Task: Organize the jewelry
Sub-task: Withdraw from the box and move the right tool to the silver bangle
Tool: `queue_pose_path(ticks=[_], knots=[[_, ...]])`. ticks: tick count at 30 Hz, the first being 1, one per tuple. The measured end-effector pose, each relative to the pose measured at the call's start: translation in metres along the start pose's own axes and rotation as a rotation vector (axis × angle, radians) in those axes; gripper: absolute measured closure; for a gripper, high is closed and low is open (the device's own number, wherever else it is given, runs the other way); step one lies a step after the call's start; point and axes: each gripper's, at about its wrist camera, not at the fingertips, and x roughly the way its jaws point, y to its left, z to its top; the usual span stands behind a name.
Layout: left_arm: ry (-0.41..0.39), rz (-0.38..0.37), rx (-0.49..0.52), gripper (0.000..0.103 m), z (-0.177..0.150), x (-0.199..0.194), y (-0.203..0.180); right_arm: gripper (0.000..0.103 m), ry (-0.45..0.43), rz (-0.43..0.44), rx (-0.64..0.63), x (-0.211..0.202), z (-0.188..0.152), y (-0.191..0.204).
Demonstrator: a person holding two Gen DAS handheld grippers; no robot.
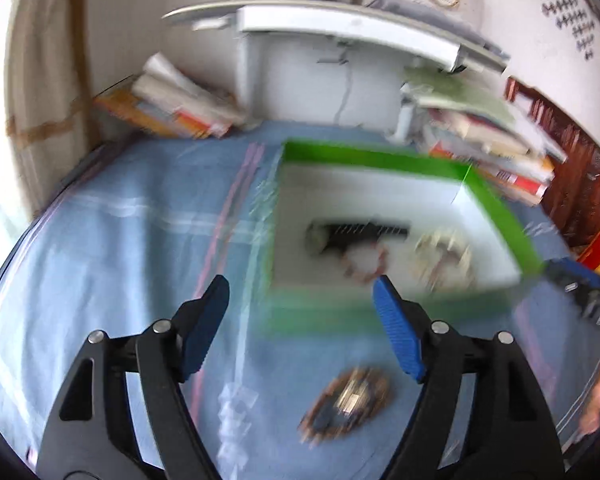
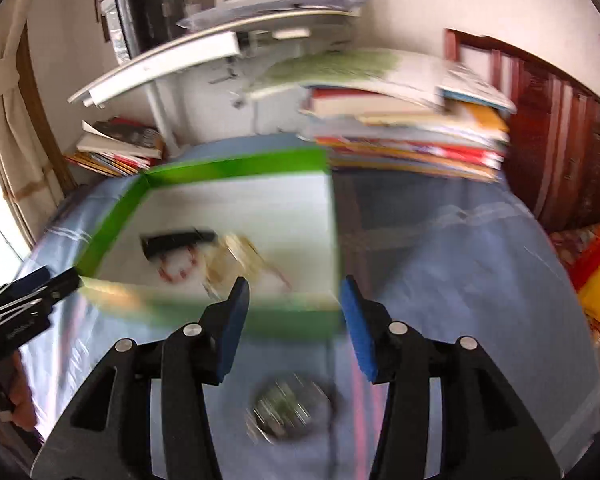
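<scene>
Both grippers tilt downward over the blue cloth [image 1: 100,264]. The left gripper [image 1: 300,320] is spread above a blurred brown-and-gold bracelet [image 1: 346,402]; the right gripper [image 2: 294,320], spread, above a silvery-green bracelet [image 2: 288,408]. Nearby, a green-rimmed white cardboard tray [image 2: 116,216] holds jewelry.

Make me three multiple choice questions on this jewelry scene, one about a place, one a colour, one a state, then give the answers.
1. Where does the black hair clip lie?
A. inside the box
B. on the book stack
C. on the cloth

2. What colour is the box rim?
A. red
B. green
C. yellow

3. How is the left hand-held gripper?
A. shut on a bracelet
B. shut and empty
C. open and empty

Answers: A, it rests on the white floor of the box; B, the walls are bright green; C, its blue pads stand apart with only cloth showing between them.
</scene>
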Motion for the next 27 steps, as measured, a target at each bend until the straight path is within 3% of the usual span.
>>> queue_pose_path(ticks=[2,7,14,18,25,27], knots=[[0.040,0.010,-0.016,0.029,-0.020,-0.001,0.008,0.055,0.034,-0.049,-0.002,-0.002,-0.023,-0.009],[0.122,0.033,-0.006,0.029,-0.052,0.005,0.016,0.060,0.118,-0.050,-0.022,0.006,-0.054,-0.017],[0.145,0.015,0.007,0.029,-0.065,0.007,0.011,0.060,0.157,-0.045,-0.018,0.019,-0.064,-0.012],[0.154,0.012,0.022,0.027,-0.070,0.007,0.006,0.060,0.135,-0.006,-0.023,0.014,-0.063,-0.006],[0.170,-0.013,0.035,0.026,-0.076,0.007,0.002,0.060,0.146,0.023,-0.080,0.022,-0.058,0.022],[0.171,-0.014,0.041,0.026,-0.077,0.006,0.001,0.071,0.178,0.026,-0.089,0.032,-0.058,0.027]])
